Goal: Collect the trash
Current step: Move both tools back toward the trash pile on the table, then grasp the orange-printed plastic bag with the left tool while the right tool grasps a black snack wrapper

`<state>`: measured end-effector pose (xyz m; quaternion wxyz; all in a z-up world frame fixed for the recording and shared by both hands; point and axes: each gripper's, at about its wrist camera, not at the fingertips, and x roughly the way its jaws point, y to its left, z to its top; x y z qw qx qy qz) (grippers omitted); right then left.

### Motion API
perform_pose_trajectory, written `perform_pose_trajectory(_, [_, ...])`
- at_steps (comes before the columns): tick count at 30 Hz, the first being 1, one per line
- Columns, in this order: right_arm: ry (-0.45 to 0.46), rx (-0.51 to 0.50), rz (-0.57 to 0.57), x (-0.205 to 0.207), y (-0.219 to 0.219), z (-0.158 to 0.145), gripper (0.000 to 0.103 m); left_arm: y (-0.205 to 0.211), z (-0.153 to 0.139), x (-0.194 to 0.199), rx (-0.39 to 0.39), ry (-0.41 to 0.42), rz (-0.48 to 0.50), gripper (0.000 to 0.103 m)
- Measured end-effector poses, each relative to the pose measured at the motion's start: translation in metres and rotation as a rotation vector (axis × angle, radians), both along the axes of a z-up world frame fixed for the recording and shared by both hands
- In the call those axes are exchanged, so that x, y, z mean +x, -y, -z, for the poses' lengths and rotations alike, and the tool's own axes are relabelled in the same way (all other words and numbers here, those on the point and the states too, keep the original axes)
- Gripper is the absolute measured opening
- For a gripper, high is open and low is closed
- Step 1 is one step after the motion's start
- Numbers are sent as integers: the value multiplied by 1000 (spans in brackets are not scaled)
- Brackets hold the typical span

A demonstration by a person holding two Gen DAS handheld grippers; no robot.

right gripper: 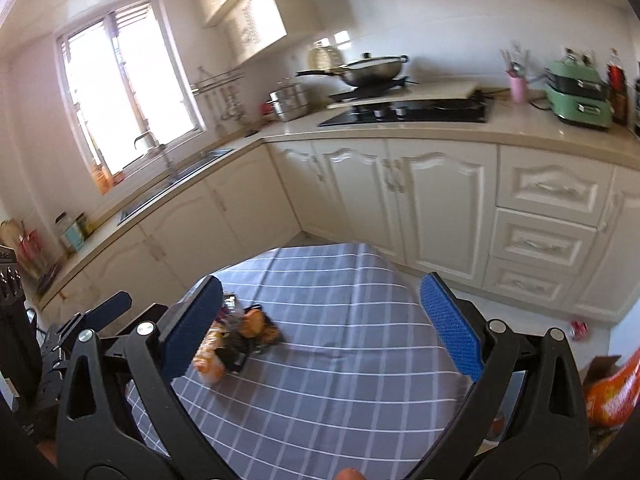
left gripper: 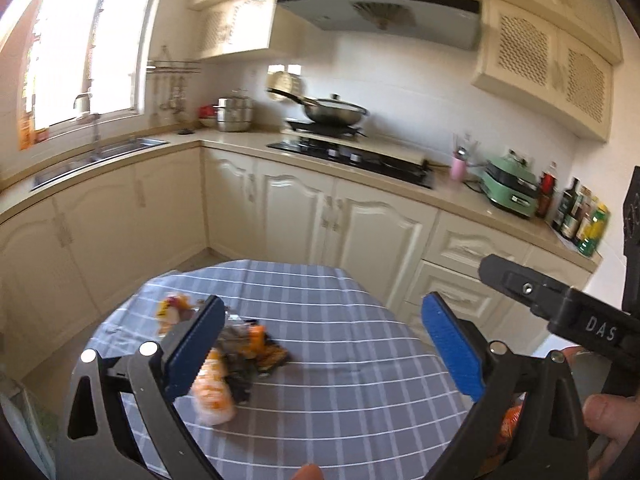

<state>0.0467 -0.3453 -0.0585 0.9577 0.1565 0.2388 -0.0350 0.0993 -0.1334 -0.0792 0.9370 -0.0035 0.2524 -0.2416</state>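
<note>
Crumpled snack wrappers lie on a table with a grey checked cloth [left gripper: 360, 380]. An orange-and-black heap [left gripper: 256, 350] [right gripper: 252, 326] sits left of centre, with an orange-and-white packet [left gripper: 212, 390] [right gripper: 208, 358] in front of it. Further left lies a yellow wrapper [left gripper: 172, 312]. My left gripper [left gripper: 324, 344] hangs open above the table, and the wrappers show just past its left pad. My right gripper [right gripper: 322, 328] is open too, with nothing between its blue pads. Each view catches a finger of the other gripper: the right one's finger [left gripper: 520, 286], the left one's finger [right gripper: 110, 305].
Cream cabinets and a counter wrap around behind the table, with a sink [left gripper: 100, 152], a hob with a wok [left gripper: 332, 114] and a green appliance [right gripper: 580, 96]. An orange bag [right gripper: 612, 392] and a cardboard box [right gripper: 600, 364] are at lower right. A red can [right gripper: 578, 328] lies on the floor.
</note>
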Motion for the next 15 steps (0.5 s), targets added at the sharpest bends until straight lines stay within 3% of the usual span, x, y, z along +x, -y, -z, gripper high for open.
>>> perform_pose_trajectory(5, [-20,-30,-48,16,-27,5,97,-38,13,9,10,-4,-88,97])
perform_pose_trajectory(15, [-106,-32,-102,46,-53,38,97,-88,70,41,34,-142,-201,96])
